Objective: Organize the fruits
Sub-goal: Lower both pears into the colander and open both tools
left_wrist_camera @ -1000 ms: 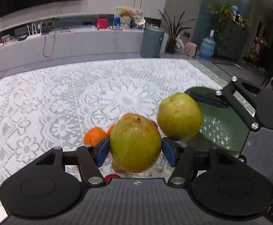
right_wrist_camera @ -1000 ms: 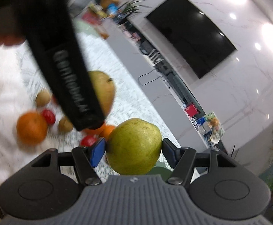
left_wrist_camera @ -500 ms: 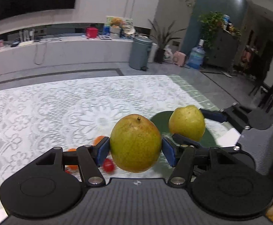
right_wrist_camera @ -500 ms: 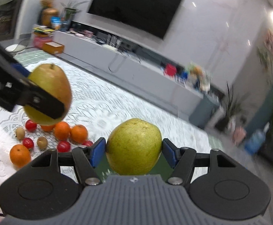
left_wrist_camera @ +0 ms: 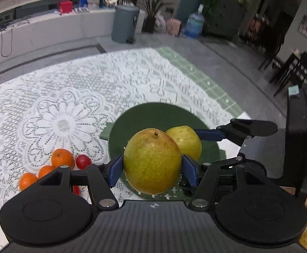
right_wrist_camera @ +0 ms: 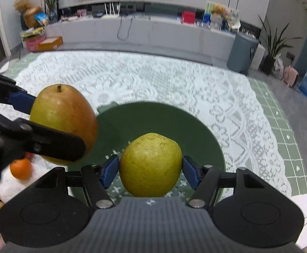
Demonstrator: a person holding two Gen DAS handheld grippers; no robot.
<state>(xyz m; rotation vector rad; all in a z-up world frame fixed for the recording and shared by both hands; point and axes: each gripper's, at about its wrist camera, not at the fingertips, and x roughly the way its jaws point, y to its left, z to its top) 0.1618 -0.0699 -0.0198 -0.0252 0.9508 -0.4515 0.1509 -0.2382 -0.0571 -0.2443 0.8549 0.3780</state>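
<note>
Collision between the two fruits looks like the main danger. The left gripper [left_wrist_camera: 152, 166] is clamped on a russet-blushed pear [left_wrist_camera: 152, 161], and the right gripper [right_wrist_camera: 150, 166] is clamped on a greener pear [right_wrist_camera: 150, 164]; both hang over the dark green bowl [right_wrist_camera: 206, 135], just beside each other. In the left wrist view the greener pear [left_wrist_camera: 187, 141] sits right behind the blushed one, so lowering both together could knock one out of its pads. Pears are round and smooth-skinned, and each is pinched only at its widest part, so a bump or a tilt may let it roll free. Dropped from above, either could bruise or bounce over the rim onto the lace tablecloth [left_wrist_camera: 69, 97], near the oranges [left_wrist_camera: 62, 158] and red fruits [left_wrist_camera: 83, 161] at the left.
</note>
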